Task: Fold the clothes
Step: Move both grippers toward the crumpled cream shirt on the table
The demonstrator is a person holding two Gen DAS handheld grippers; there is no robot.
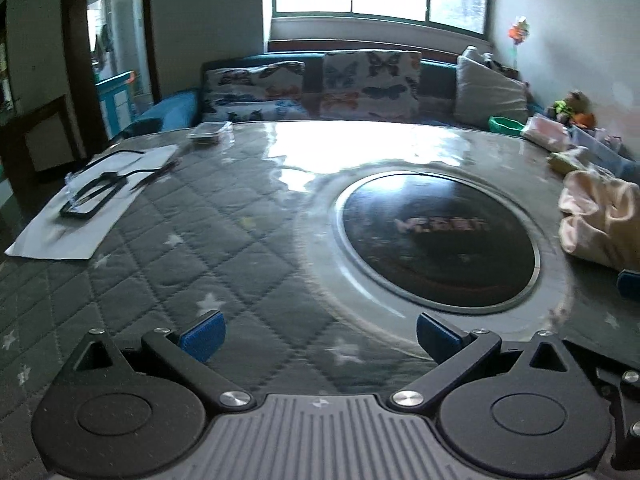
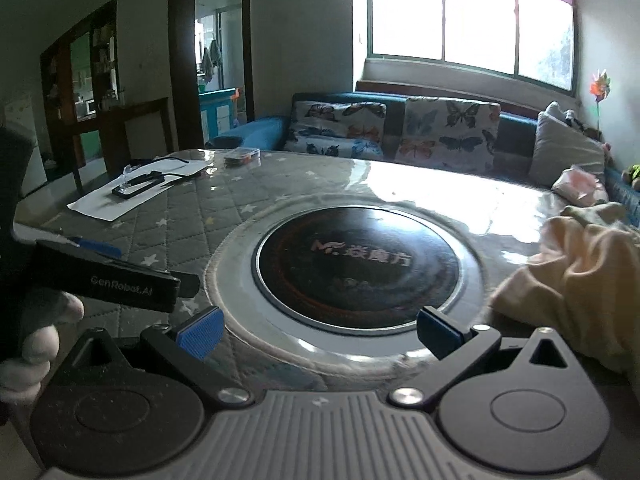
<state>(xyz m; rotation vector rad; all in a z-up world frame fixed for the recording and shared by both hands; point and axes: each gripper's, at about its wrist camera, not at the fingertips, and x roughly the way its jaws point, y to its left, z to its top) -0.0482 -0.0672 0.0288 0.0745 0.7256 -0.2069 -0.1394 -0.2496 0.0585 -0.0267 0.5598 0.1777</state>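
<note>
We hold both the left gripper [image 1: 320,338] and the right gripper [image 2: 320,332] with jaws spread wide and empty over the table [image 1: 248,248], while the crumpled cream garment [image 2: 576,272] lies unfolded at the table's right edge, just beside the right gripper. As we judge it, we should first pinch two separate edges of the cloth and drag it flat onto open tabletop. Surface: quilted star-print cover under glossy clear sheet, round inset hotplate [image 2: 356,268] at centre; sofa with butterfly cushions [image 2: 448,128] and bright window [image 2: 468,16] behind.
</note>
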